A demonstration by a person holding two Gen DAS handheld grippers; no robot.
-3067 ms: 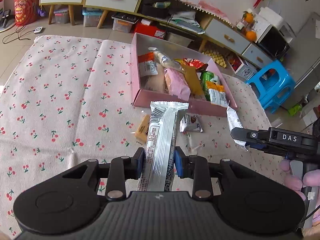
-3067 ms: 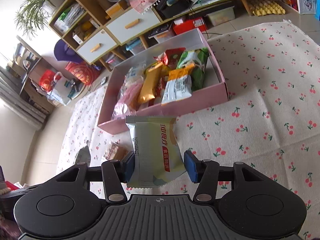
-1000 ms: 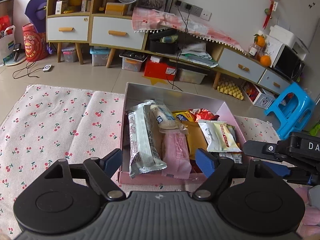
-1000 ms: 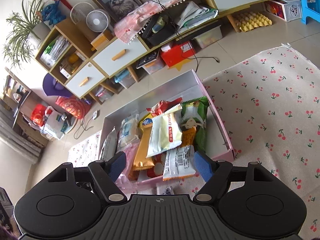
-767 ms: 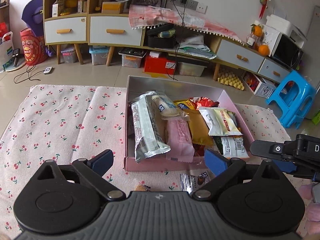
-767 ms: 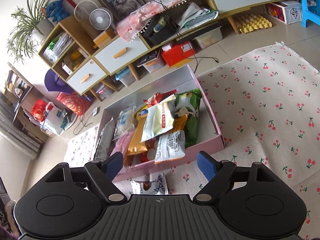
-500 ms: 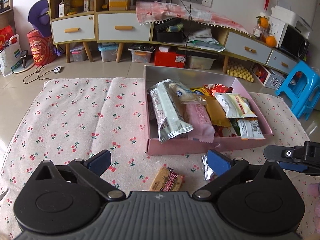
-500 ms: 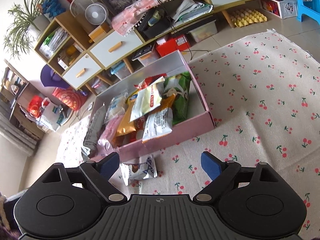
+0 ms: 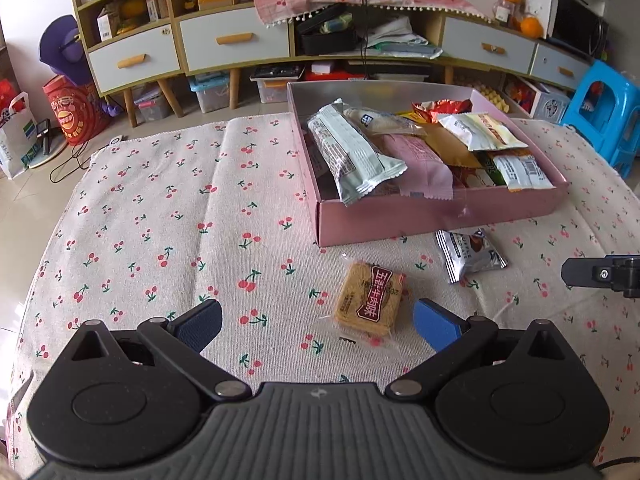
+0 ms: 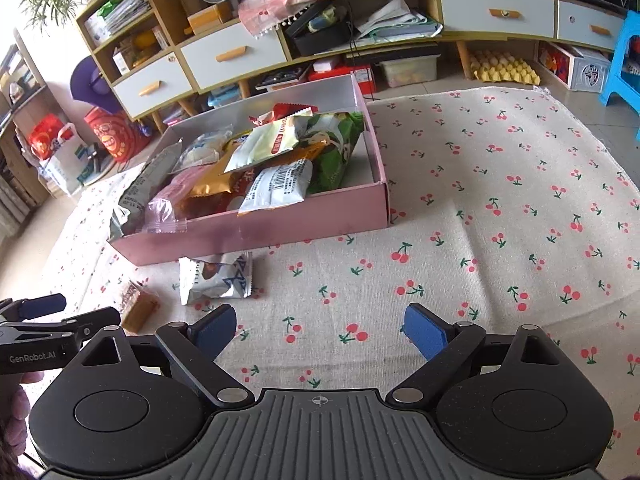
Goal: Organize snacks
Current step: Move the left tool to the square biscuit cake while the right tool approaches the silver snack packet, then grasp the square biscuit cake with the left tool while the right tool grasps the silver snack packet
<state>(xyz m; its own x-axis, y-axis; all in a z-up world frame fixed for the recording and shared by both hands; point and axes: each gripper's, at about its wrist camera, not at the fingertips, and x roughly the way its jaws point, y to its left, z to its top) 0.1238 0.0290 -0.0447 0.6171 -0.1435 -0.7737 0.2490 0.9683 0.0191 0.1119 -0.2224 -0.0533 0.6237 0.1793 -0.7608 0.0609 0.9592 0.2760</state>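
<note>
A pink box on the cherry-print cloth holds several snack packets. Two snacks lie on the cloth in front of it: a brown biscuit pack and a silver chocolate pack. My left gripper is open and empty, with the biscuit pack between its fingers' line, nearer the right one. My right gripper is open and empty over bare cloth, right of the silver pack.
The cherry cloth covers the floor around the box. Cabinets with drawers and clutter stand behind. A blue stool is at the right. The other gripper shows at each view's edge.
Both grippers let go of their packets, which now lie in the box. Both have pulled back from the box and lowered toward the cloth, bringing the two loose snacks into view.
</note>
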